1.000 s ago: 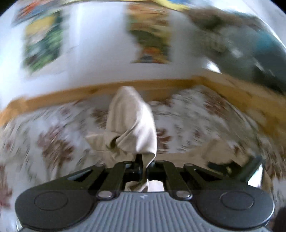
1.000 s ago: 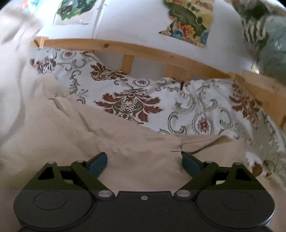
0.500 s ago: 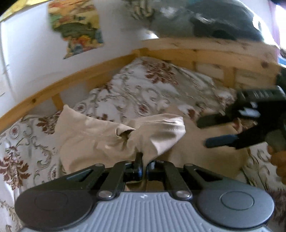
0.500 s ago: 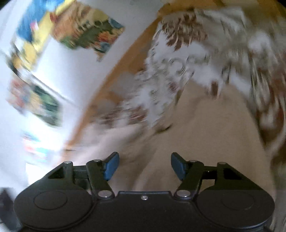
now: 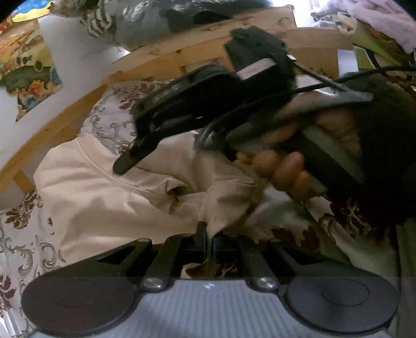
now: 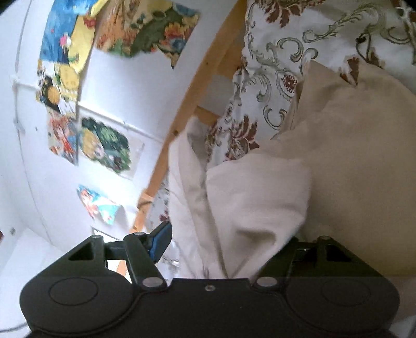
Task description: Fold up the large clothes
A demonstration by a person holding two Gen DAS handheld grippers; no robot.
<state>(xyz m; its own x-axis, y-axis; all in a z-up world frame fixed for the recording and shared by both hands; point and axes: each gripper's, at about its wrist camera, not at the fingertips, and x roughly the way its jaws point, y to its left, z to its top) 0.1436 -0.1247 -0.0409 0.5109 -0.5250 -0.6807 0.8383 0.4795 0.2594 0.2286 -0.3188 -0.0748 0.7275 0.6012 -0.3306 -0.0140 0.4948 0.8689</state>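
Left hand-held gripper [image 5: 207, 240]: jaws pressed together on a pinch of the beige garment [image 5: 124, 197], fabric edge caught between them and a bit poking out below. The garment lies bunched and partly folded on the bed, over the floral bedspread [image 5: 23, 249], with a seam curving across it and a dark opening at the crease. Wooden bed frame [image 5: 65, 114] runs behind it, against the white wall [image 5: 78, 52] with a torn colourful poster [image 5: 26, 65].

Right hand-held gripper [image 5: 135, 153] is seen in the left wrist view, hovering over the garment, fingers pointing down-left, held by the person's right hand [image 5: 283, 166]; a cable [image 5: 364, 70] trails from it. In this view it is blurred.

Right wrist view: right hand-held gripper [image 6: 228, 244] spread wide, left blue pad [image 6: 161, 241] clear in the air, the right finger hidden behind cloth. A pale fold of the garment [image 6: 249, 205] sits between the fingers; cannot tell if it touches either pad. More beige fabric fills the right side, floral bedspread [image 6: 273, 78] above, bed frame [image 6: 197, 88] and wall with posters [image 6: 104, 145] on the left.

A pile of clothes or bags [image 5: 145, 23] sits atop the frame, too blurred to identify. No containers visible.
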